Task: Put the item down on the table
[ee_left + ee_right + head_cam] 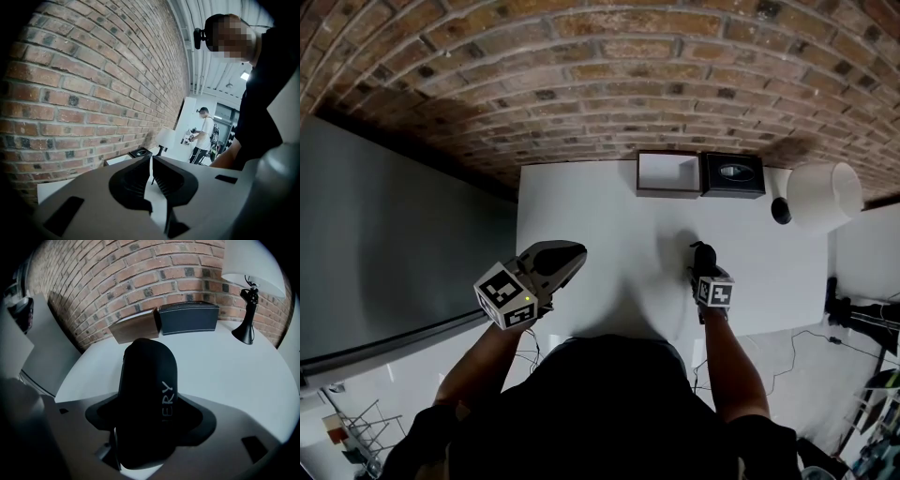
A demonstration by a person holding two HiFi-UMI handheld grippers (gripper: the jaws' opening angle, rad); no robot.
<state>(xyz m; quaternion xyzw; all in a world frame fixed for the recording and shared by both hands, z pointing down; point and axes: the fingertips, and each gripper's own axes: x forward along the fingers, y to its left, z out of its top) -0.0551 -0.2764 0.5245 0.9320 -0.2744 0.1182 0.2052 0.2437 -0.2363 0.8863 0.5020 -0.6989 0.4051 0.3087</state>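
Note:
The item is a black, rounded pouch-like thing [147, 394] with pale letters on its side. It stands up between the jaws of my right gripper [147, 425], which is shut on it. In the head view that gripper [703, 255] holds the black item [704, 251] over the white table [609, 216], right of the middle and near the front edge. Whether the item touches the tabletop cannot be told. My left gripper [572, 255] hovers at the table's front left corner. Its jaws [151, 176] are together with nothing between them.
At the back of the table, against the brick wall, stand a brown open box [667, 173] and a black box [732, 174]. A white-shaded lamp [820, 195] on a black foot stands at the back right. A person [204, 136] stands far off in the room.

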